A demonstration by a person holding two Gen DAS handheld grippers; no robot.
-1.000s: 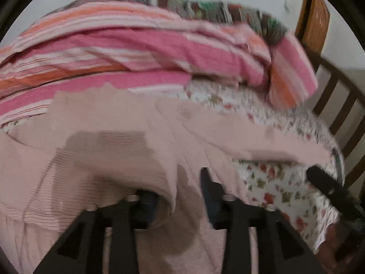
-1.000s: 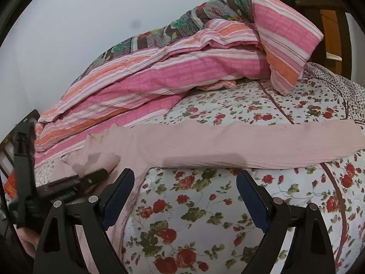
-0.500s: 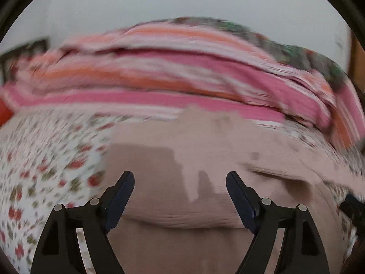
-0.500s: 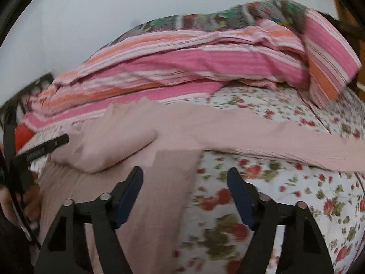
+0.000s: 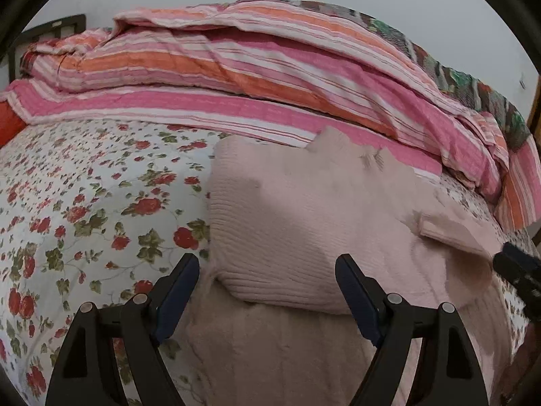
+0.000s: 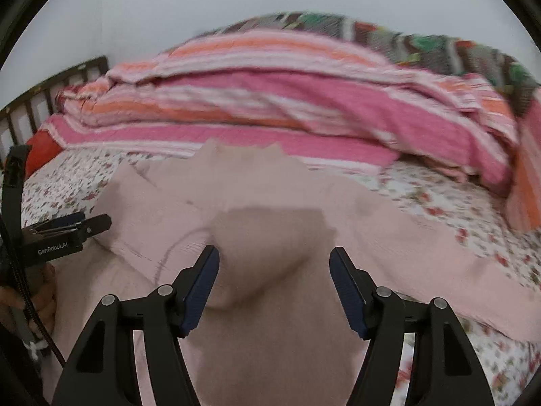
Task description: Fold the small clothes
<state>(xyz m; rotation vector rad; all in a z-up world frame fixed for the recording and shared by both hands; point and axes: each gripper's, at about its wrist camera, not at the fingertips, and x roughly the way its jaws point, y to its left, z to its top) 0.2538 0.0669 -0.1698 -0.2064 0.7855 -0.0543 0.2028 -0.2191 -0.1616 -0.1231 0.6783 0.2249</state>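
Floral bedsheet (image 5: 84, 203) under striped quilt (image 5: 270, 77)

A bedroom in a home; a bed fills both wrist views, its mattress covered by a white bedsheet (image 5: 84, 203) printed with red roses and green leaves; a heap of pink, orange and white striped quilts (image 5: 270, 77) lies along the far side, with a darker patterned blanket (image 6: 422, 40) on top; a dark slatted bed frame (image 6: 40, 101) shows at the left edge; behind stands a plain pale wall (image 6: 169, 6).
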